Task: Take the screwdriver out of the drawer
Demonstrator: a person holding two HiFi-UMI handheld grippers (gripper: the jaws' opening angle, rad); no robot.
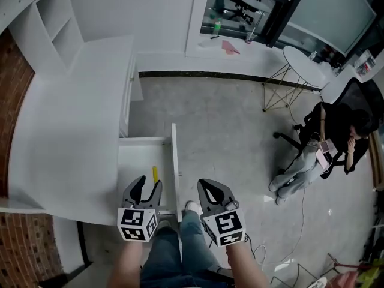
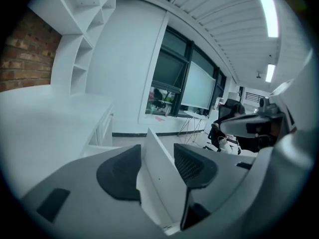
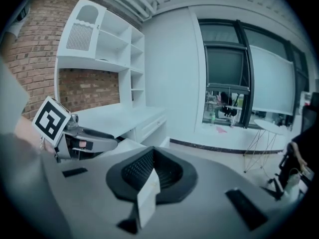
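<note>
Left gripper (image 1: 149, 182) hangs with its jaws partly apart and empty; the right gripper (image 1: 204, 185) beside it looks closed on nothing. Under the white desk (image 1: 66, 131) the drawer (image 1: 176, 161) stands pulled out, and the yellow screwdriver (image 1: 155, 174) lies inside near its right wall (just ahead of the left gripper's tips). This looks like the reach-in step. Next, the left jaws should drop around the screwdriver, close, and lift clear of the wall.
</note>
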